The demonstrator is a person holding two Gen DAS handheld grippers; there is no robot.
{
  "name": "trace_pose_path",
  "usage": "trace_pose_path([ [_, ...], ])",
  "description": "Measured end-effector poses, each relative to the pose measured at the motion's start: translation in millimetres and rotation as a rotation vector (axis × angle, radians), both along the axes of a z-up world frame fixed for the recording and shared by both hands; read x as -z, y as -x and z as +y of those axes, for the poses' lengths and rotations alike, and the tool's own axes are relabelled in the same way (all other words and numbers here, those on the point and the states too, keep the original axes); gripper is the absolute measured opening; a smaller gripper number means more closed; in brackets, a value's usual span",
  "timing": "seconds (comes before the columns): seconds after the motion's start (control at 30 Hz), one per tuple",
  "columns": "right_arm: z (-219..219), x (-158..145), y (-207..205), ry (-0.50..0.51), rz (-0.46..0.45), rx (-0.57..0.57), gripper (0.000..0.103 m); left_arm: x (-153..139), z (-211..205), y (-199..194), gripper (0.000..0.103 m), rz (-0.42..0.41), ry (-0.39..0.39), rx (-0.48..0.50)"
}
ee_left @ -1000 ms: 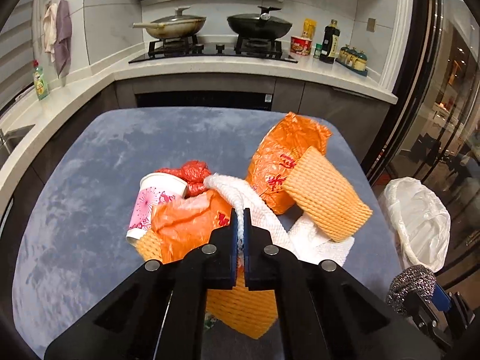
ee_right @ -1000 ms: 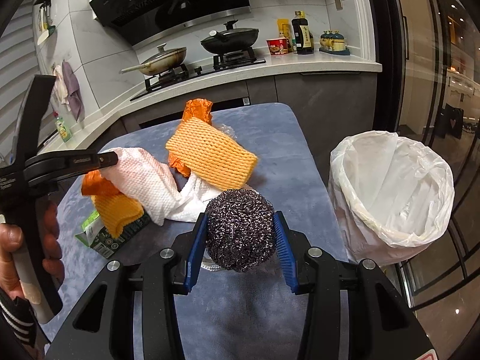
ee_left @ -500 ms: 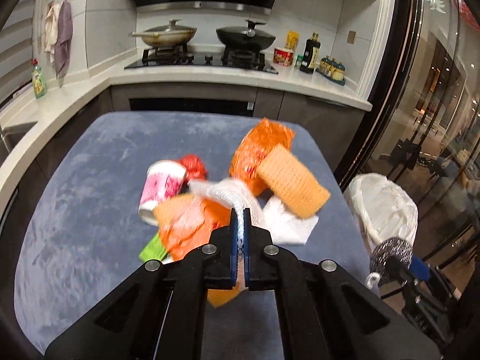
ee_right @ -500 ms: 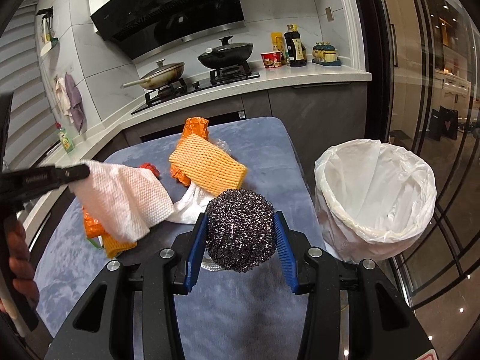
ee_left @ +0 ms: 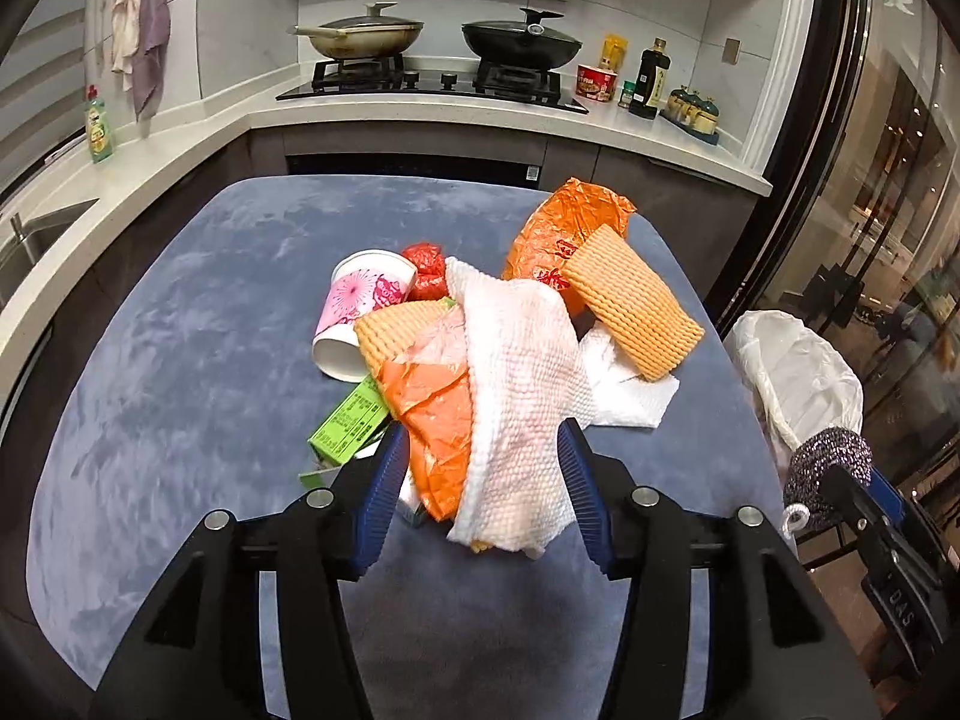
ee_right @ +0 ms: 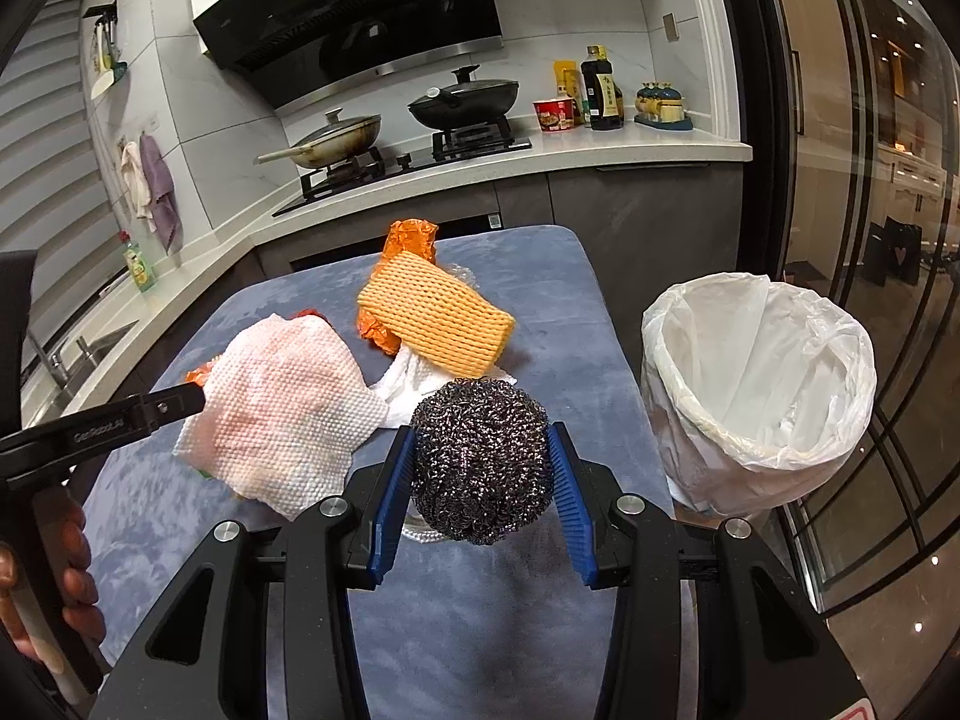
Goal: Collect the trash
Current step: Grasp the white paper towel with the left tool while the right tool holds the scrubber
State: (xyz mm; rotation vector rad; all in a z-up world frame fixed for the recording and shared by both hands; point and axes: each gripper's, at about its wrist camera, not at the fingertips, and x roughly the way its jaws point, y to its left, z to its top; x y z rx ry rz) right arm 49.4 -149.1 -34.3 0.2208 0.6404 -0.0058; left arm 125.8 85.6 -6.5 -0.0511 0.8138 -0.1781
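My left gripper is opening, the paper towel draped between its jaws over the near trash.

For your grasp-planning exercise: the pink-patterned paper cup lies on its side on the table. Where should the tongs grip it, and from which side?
Grip the paper cup across its wall near the open mouth, which faces the camera in the left wrist view. Come from its free left side, over bare table: on its right the orange foam net and red wrapper crowd it. The cup is thin, so it probably needs only a light squeeze.
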Motion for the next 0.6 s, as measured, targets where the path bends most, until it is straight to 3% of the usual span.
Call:
trace_pose_path([
  [0.13,1,0,-2,0.005,0.003,-0.004,0.042,4,-14,-10,0.047,-0.010,-0.027,0.016],
  [0.2,0,0,-4,0.006,0.006,-0.002,0.043,7,-17,-13,0.032,-0.003,-0.029,0.023],
  [0.37,-4,1,-7,0.003,0.009,0.003,0.043,16,-22,-16,0.006,0.020,-0.030,0.047],
  [0.6,-5,2,-9,0.000,0.009,0.002,0.043,4,-19,-4,0.004,-0.004,-0.004,0.064],
])
